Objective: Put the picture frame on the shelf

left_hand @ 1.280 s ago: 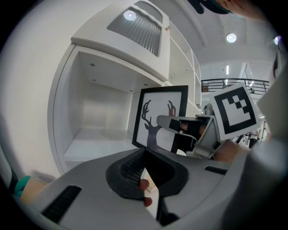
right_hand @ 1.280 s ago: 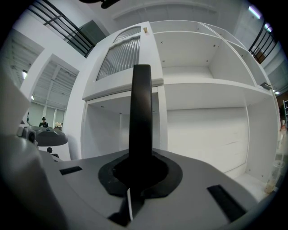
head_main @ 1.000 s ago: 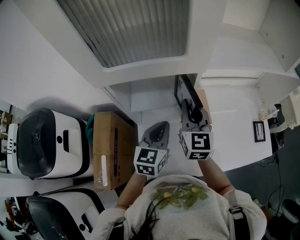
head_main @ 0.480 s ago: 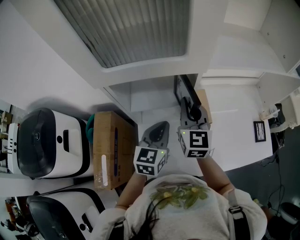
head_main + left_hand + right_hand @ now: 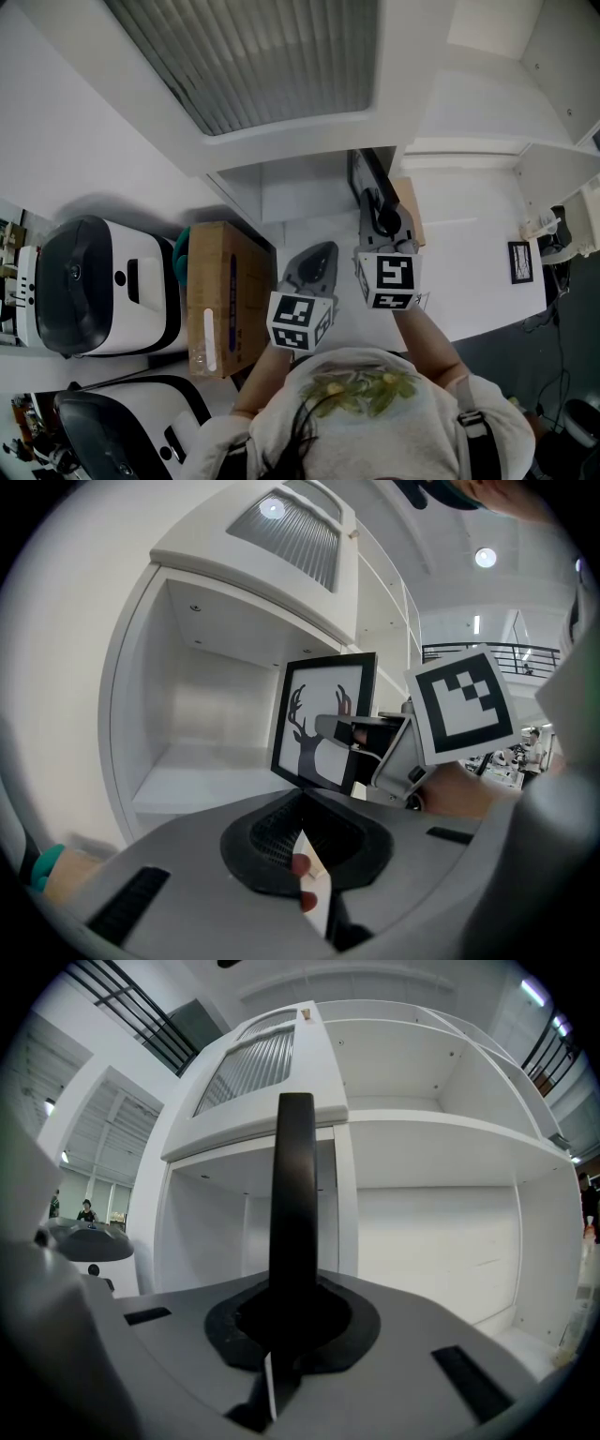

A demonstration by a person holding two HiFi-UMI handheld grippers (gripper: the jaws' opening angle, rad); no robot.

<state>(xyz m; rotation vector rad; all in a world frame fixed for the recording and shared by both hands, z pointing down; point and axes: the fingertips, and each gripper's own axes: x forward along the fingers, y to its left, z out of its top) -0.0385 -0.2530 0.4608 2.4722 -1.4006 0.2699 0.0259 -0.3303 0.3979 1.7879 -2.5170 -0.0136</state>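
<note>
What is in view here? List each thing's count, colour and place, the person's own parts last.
picture frame: one, black, deer picture, upright before the shelf.
shelf: one, white, straight ahead.
cardboard box: one, brown, at the person's left.
machines: two, white and black, left of the cardboard box.
small picture: one, black-framed, far right in the head view.
left gripper: one, grey, fingers shut, empty.
right gripper: one, grey, fingers shut on the picture frame.

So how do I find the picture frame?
Look at the big white shelf. In front of the opening below its slatted panel, the right gripper holds the picture frame upright. Only it has a black rim and a dark antlered deer on white.
</note>
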